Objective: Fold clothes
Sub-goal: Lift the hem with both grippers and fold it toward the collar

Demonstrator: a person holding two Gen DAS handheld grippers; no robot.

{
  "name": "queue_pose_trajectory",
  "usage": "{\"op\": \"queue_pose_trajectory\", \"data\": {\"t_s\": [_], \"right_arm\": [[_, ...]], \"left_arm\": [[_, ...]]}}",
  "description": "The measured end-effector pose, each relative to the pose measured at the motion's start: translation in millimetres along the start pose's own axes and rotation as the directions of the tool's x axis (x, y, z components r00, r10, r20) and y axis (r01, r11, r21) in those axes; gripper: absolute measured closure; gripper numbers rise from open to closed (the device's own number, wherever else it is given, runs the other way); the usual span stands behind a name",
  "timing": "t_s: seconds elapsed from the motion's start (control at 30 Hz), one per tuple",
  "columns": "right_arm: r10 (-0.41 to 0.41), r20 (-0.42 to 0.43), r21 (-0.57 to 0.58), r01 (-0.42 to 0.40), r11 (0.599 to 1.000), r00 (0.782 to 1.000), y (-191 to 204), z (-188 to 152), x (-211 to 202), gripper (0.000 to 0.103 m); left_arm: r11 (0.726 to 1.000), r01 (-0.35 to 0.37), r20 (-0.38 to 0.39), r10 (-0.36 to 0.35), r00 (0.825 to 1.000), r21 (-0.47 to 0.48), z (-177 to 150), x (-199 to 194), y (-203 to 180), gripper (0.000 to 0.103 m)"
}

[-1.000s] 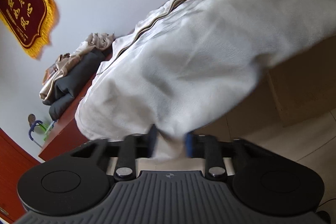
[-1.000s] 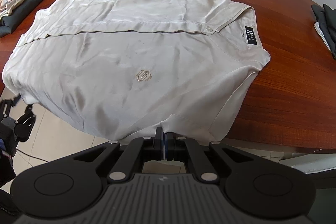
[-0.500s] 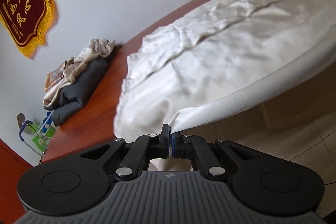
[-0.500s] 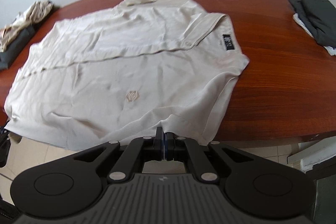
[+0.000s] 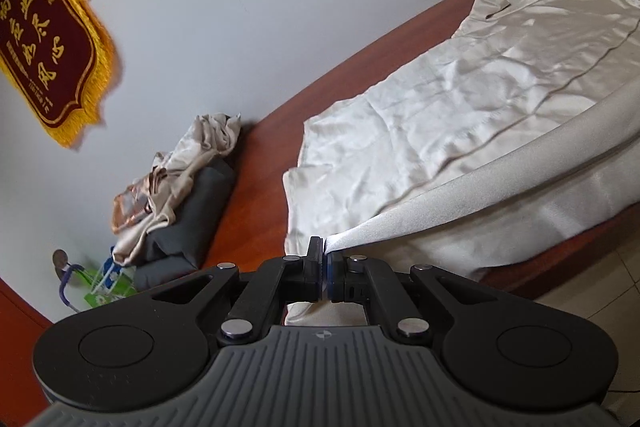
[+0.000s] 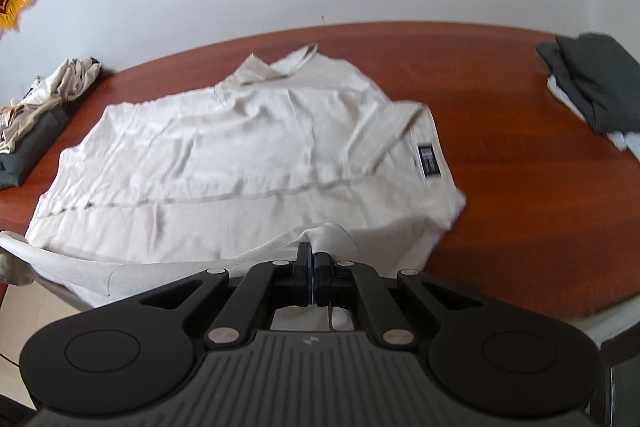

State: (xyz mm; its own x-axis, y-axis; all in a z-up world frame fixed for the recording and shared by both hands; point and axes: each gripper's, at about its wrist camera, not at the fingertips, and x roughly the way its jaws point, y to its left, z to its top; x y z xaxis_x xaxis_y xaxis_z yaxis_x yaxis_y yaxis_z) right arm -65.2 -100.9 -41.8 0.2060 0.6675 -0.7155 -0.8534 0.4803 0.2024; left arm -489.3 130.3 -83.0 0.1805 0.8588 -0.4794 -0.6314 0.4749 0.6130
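My left gripper (image 5: 323, 259) and right gripper (image 6: 311, 267) are each clamped tight on the near hem of the cream shirt (image 6: 248, 163). The hem is raised off the table (image 6: 520, 187); the shirt lies ahead of both, long axis crosswise, so I judge the fold goes forward.

Soft daylight, fisheye-bent edges, slight motion blur.

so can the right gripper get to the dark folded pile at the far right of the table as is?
Probably not yet. The right gripper is shut on the beige shirt's near edge, so it is occupied. The bare table leaves the way to the dark pile free once it lets go.
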Motion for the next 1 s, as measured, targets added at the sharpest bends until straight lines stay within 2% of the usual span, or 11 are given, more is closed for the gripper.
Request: {"op": "queue_pose_trajectory", "data": {"t_s": [0.23, 0.4, 0.6, 0.67, 0.73, 0.8, 1.0], "right_arm": [[-0.044, 0.005, 0.007, 0.044, 0.999, 0.999, 5.7, 41.4, 37.0, 0.102], [-0.075, -0.034, 0.019, 0.076, 0.997, 0.997, 3.9, 61.6, 73.7, 0.102], [-0.075, -0.160, 0.015, 0.079, 0.997, 0.984, 0.1, 74.3, 135.7, 0.099], [-0.077, -0.187, 0.005, 0.079, 0.997, 0.979, 1.6, 74.8, 144.3, 0.097], [-0.076, -0.203, -0.010, 0.076, 0.997, 0.976, 4.4, 75.7, 145.2, 0.086], [-0.078, -0.214, -0.032, 0.073, 0.997, 0.974, 7.6, 75.7, 140.0, 0.065], [-0.094, -0.253, -0.105, 0.069, 0.992, 0.963, 13.5, 67.4, 114.4, 0.047]], "left_arm": [[0.991, 0.088, -0.050, -0.084, 0.995, 0.098, 29.8, 53.5, 3.8, 0.100], [0.973, 0.183, -0.118, -0.167, 0.979, 0.141, 44.2, 101.8, 0.4, 0.100], [0.948, 0.271, -0.188, -0.239, 0.953, 0.169, 45.3, 146.2, -5.8, 0.097], [0.944, 0.286, -0.195, -0.253, 0.948, 0.164, 44.3, 151.8, -4.9, 0.097], [0.940, 0.301, -0.198, -0.267, 0.943, 0.161, 42.5, 156.0, -3.9, 0.097], [0.936, 0.309, -0.197, -0.275, 0.941, 0.167, 40.9, 157.2, -4.0, 0.097], [0.924, 0.335, -0.195, -0.300, 0.934, 0.182, 40.7, 159.2, -1.1, 0.097]]}}
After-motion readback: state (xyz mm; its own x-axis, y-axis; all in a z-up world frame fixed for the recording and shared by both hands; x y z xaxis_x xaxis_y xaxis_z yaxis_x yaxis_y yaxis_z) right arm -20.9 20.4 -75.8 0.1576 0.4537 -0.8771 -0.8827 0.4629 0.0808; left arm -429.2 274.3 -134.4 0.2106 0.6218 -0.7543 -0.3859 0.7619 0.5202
